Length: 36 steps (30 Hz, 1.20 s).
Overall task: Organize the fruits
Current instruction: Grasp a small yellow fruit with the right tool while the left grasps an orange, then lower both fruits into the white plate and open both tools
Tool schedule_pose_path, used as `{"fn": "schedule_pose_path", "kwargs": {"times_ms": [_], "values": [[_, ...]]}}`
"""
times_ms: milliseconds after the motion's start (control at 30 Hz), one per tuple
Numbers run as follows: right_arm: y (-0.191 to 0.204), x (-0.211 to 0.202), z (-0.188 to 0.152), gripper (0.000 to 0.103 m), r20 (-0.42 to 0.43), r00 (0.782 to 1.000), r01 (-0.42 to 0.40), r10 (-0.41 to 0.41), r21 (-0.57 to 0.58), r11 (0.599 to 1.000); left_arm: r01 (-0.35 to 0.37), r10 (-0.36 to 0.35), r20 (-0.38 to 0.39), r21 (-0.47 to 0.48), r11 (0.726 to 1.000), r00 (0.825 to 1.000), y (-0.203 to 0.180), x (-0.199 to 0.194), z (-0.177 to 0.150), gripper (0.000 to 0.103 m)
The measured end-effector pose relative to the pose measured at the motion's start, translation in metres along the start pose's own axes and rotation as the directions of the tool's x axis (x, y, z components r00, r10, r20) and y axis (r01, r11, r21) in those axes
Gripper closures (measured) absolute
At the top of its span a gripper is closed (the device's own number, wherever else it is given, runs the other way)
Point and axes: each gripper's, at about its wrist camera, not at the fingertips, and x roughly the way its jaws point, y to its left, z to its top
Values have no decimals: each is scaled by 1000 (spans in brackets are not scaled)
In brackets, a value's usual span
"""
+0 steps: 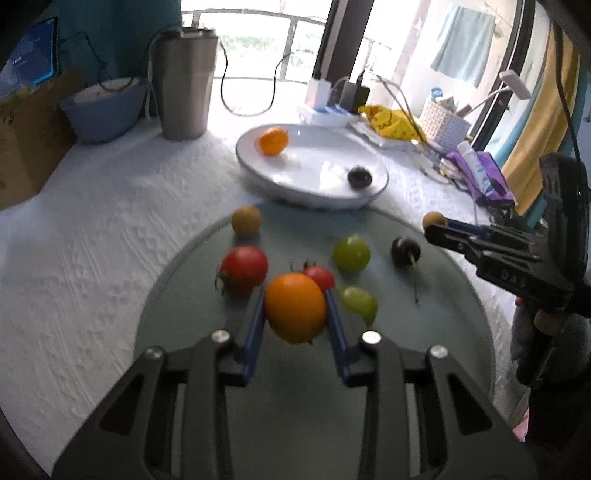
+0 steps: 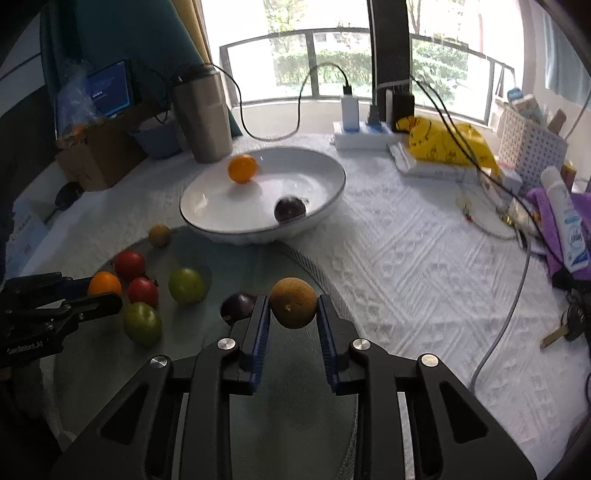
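Worktop (image 2: 424,258) covered in white embossed cloth. Behind it, a wide window (image 2: 332,48) with dark railing; greenery outside, strong daylight washing in. Dark vertical post (image 2: 388,40) splits the window. Left of the window, teal curtain (image 2: 122,33) with a yellow edge. Right of the window, a pale towel (image 1: 463,44) hangs.

Loose fruits (image 1: 351,254) dot the glass disc (image 1: 461,325); white bowl (image 2: 325,199) (two inside).
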Motion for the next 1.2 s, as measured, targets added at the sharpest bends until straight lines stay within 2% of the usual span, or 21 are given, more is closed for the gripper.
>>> {"fn": "schedule_pose_path", "kwargs": {"times_ms": [233, 433, 700, 1033, 1133, 1167, 1200], "values": [[12, -1, 24, 75, 40, 999, -35, 36, -39, 999, 8, -9, 56, 23, 1000, 998, -1, -3, 30, 69], [19, 12, 44, 75, 47, 997, -66, 69, -67, 996, 13, -17, 83, 43, 999, 996, -1, 13, 62, 69], [19, 38, 64, 75, 28, 995, -97, 100, -81, 992, 31, -33, 62, 44, 999, 998, 4, 51, 90, 70], [11, 56, 72, 75, 10, 995, -95, 96, -54, 994, 38, -39, 21, 20, 999, 999, 11, 71, 101, 68], [11, 50, 71, 68, 19, 996, -81, 82, -50, 995, 27, -27, 33, 11, 1000, 999, 13, 66, 102, 66], [11, 49, 72, 62, 22, 997, -77, 78, -49, 996, 29, -30, 38, 12, 1000, 999, 13, 62, 101, 63], [11, 47, 72, 61, 25, 997, -74, 75, -47, 996, 30, -31, 43, 9, 999, 999, 13, 60, 101, 58]]}}
